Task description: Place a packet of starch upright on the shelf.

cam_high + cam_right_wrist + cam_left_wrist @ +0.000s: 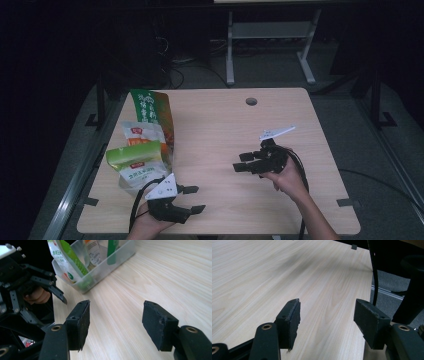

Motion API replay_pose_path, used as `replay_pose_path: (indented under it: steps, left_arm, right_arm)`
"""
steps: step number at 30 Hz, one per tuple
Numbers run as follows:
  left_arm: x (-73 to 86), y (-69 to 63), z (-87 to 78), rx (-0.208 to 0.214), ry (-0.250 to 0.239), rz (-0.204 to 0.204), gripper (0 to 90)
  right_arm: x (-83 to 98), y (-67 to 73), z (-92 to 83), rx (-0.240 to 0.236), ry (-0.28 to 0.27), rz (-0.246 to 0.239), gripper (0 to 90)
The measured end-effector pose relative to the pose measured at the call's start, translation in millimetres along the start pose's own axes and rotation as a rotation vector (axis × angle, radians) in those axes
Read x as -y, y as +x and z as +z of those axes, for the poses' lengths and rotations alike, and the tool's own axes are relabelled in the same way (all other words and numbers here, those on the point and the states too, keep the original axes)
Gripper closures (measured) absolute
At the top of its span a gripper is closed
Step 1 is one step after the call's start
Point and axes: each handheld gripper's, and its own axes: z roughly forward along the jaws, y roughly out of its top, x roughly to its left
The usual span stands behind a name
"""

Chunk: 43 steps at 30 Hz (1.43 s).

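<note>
Snack pouches [142, 145], several, standing upright and packed together in a clear plastic bin [105, 268]. Landmark for all placements: that bin, which sits on the wooden table [225, 135] at its left edge as the person faces it.

Contents, as seen from the high view: tall dark-green pouch [150, 112] at the far end of the bin; orange-and-white pouch [142, 134] in the middle; light-green pouch [134, 156] at the near end, leaning a little toward the person. Labels too small to read.

Long axis: the bin runs away from the person, near end to far end, along the table's left edge. Its long clear wall faces the open middle of the table.

Left gripper [192, 199]: just beside the bin's near end, on the person's side of it, jaws pointing away from the bin across the bare tabletop. Jaws wide apart, nothing between them; its own view looks along plain wood to the table's edge.

Right gripper [243, 162]: well apart from the bin, out over the middle of the table, jaws aimed toward the bin's long wall. Jaws wide apart, nothing between them; its own view has the bin and pouches ahead and up to the left.

Judgement: the left hand is nearer, yet faces away; the right gripper is already lined up on the pouches, which lie straight ahead of its fingers across open table.
</note>
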Motion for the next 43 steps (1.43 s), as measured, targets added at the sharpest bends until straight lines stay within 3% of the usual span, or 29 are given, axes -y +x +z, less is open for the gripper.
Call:
replay_pose_path:
  steps: [11, 24, 43]
  left_arm:
    - [-0.4, 0.1, -0.2, -0.004, -0.002, 0.0, 37.6]
    - [0.5, -0.2, 0.7, 0.003, 0.005, -0.002, 37.5]
    - [1.8, -1.0, 2.2, 0.018, 0.014, 0.002, 37.2]
  right_arm:
    - [27.8, -8.1, -18.5, 0.025, -0.013, 0.04, 38.3]
    - [52.9, -12.5, -28.5, 0.034, -0.026, 0.072, 38.2]
    - [91.9, -0.3, -47.3, 0.071, -0.085, 0.1, 36.2]
